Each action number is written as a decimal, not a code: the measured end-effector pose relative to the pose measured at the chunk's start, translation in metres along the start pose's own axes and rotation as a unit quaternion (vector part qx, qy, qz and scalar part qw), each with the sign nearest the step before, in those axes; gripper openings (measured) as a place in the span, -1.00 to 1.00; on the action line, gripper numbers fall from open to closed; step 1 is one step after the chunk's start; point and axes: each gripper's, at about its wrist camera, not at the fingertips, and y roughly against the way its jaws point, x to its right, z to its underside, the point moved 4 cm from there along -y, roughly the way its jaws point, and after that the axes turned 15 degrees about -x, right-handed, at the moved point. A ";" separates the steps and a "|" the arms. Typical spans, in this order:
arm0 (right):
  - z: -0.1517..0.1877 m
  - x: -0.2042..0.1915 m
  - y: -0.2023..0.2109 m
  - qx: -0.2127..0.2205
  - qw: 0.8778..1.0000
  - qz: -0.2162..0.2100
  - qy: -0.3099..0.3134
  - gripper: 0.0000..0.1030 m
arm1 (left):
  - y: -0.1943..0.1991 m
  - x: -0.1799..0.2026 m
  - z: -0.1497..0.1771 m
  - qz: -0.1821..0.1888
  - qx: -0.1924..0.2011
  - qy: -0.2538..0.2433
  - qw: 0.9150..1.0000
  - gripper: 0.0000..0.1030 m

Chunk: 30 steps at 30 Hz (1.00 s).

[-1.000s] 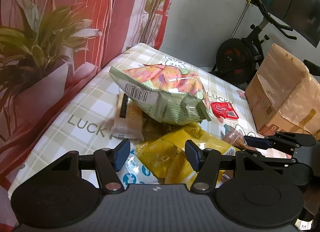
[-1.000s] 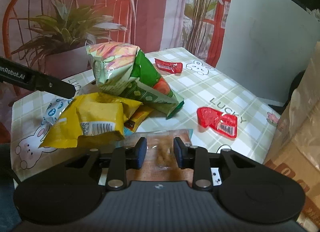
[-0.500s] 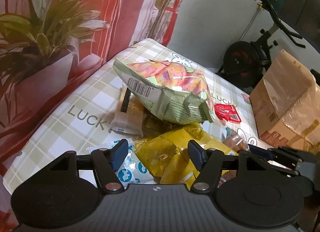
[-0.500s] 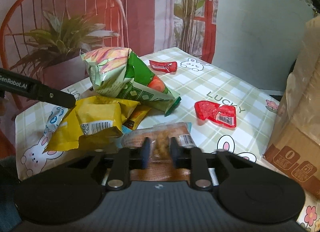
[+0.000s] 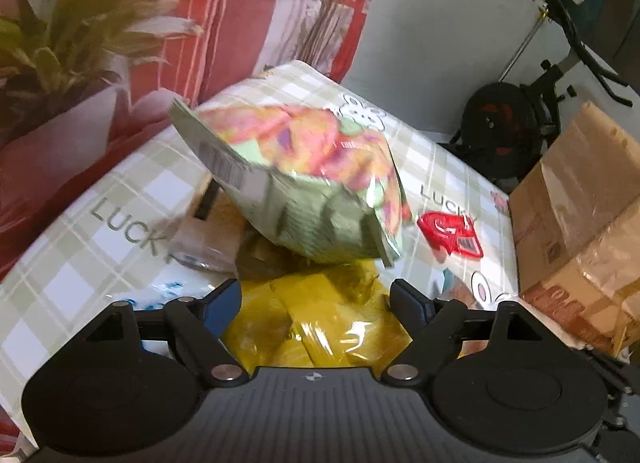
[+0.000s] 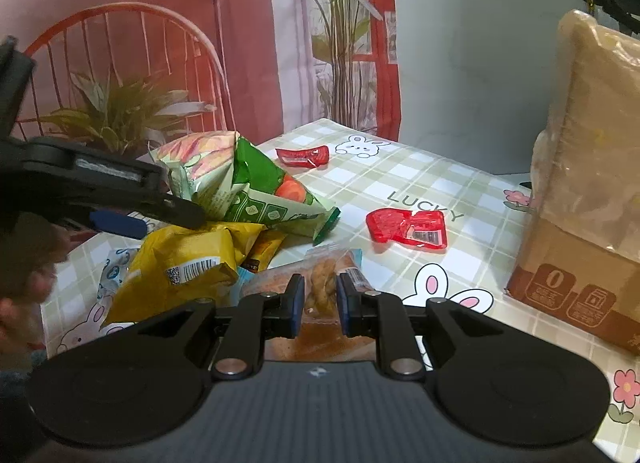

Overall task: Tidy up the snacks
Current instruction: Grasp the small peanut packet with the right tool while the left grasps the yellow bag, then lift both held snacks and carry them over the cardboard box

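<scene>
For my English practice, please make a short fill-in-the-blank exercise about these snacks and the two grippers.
1. The right gripper is shut on a clear packet of ____ snacks.
2. The left gripper is ____ above the yellow bag.
3. The green bag lies ____ the yellow bag.

Missing words: twisted; open; on

The chip bag [image 6: 240,187] lies atop the snack pile [image 6: 188,263], left of the cardboard box [image 6: 580,247].
</scene>
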 end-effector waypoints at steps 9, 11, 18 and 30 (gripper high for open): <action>0.013 0.007 0.011 0.010 1.000 -0.001 -0.019 -0.63 | -0.010 0.013 0.037 -0.010 0.011 -0.067 0.998 0.79; 0.015 0.008 0.013 0.009 1.000 0.001 -0.021 -0.63 | -0.008 0.013 0.040 -0.011 0.018 -0.071 0.997 0.68; 0.019 0.015 0.025 0.019 0.999 0.009 -0.035 -0.63 | 0.010 0.012 0.047 0.015 0.037 -0.075 0.996 0.47; 0.017 0.025 0.060 0.056 0.997 0.034 -0.043 -0.63 | 0.060 0.050 0.057 0.050 0.068 -0.138 0.987 0.47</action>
